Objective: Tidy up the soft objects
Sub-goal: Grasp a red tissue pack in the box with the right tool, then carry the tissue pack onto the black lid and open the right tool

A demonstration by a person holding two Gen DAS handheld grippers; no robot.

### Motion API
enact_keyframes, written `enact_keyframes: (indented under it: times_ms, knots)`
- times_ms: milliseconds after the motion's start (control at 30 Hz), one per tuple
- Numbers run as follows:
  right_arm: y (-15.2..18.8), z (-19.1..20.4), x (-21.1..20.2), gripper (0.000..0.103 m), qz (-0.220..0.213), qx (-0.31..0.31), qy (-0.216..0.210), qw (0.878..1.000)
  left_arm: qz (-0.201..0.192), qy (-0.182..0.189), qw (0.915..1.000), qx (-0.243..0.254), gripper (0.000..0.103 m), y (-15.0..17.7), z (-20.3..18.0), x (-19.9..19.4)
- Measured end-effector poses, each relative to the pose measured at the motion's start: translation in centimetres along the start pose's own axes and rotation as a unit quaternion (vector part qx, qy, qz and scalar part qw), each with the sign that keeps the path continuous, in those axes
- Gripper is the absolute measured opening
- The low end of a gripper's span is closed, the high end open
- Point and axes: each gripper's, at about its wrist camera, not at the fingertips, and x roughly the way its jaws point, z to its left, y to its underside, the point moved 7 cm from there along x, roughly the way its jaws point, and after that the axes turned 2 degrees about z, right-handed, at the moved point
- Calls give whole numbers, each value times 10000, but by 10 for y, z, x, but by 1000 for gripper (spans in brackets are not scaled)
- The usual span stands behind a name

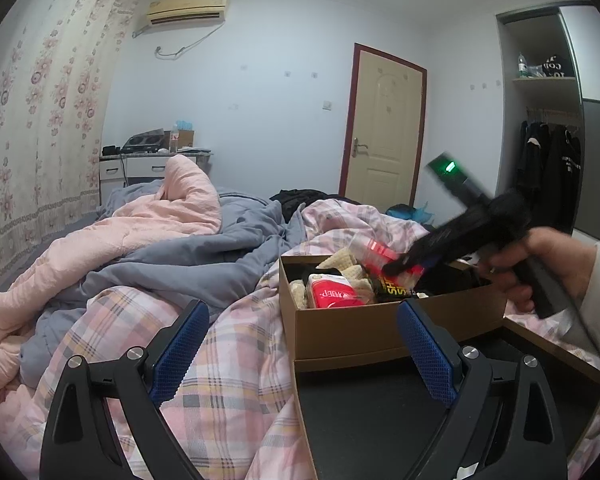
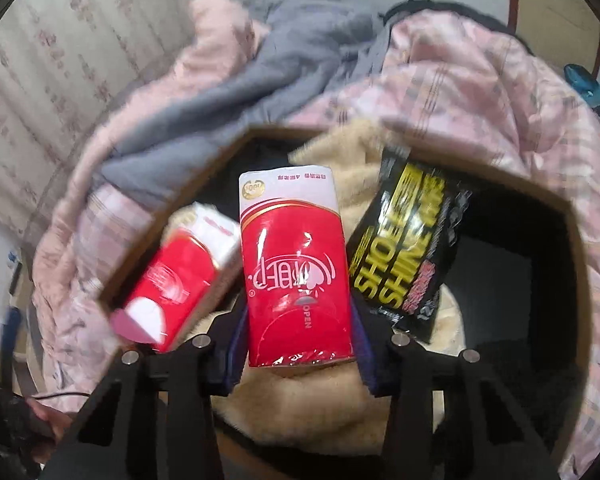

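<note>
A brown cardboard box [image 1: 380,324] sits on the bed and holds a beige fluffy cloth [image 2: 332,392], a black and yellow packet [image 2: 408,240] and a red tissue pack [image 2: 176,276]. My right gripper [image 2: 296,328] is shut on a second red tissue pack [image 2: 292,268], held above the box. In the left wrist view the right gripper [image 1: 400,268] hovers over the box with that pack [image 1: 376,254]. My left gripper [image 1: 300,344] is open and empty, just in front of the box.
The box lid [image 1: 420,420] lies dark side up under the box's near edge. Crumpled pink, grey and plaid quilts [image 1: 140,248] cover the bed. A door [image 1: 384,136] and an open wardrobe [image 1: 548,128] stand at the back.
</note>
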Motion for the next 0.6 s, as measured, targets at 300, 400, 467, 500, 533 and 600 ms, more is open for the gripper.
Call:
enact_keyframes:
  times_ms: [300,400,467,500,533,600]
  knots:
    - [19,19,-107,41,-906,-293,-422,9946,26,-42,9999,95,94,0,-1,0]
    - [43,33,-117,41,-940,-669,-306,9929,29,-50,9999,128,94,0,-2,0]
    - [63,38,-114,41,-846,-885,-342,9919,27,-52,9999,148,94,0,-3,0]
    - [71,40,-110,41,-794,-925,-391,9918,30,-55,9999,157,94,0,-3,0]
    - [80,41,-103,41,-750,-949,-438,9917,34,-61,9998,164,94,0,-3,0]
    - [95,43,-88,41,-642,-1076,-456,9911,33,-61,9998,163,94,0,-3,0]
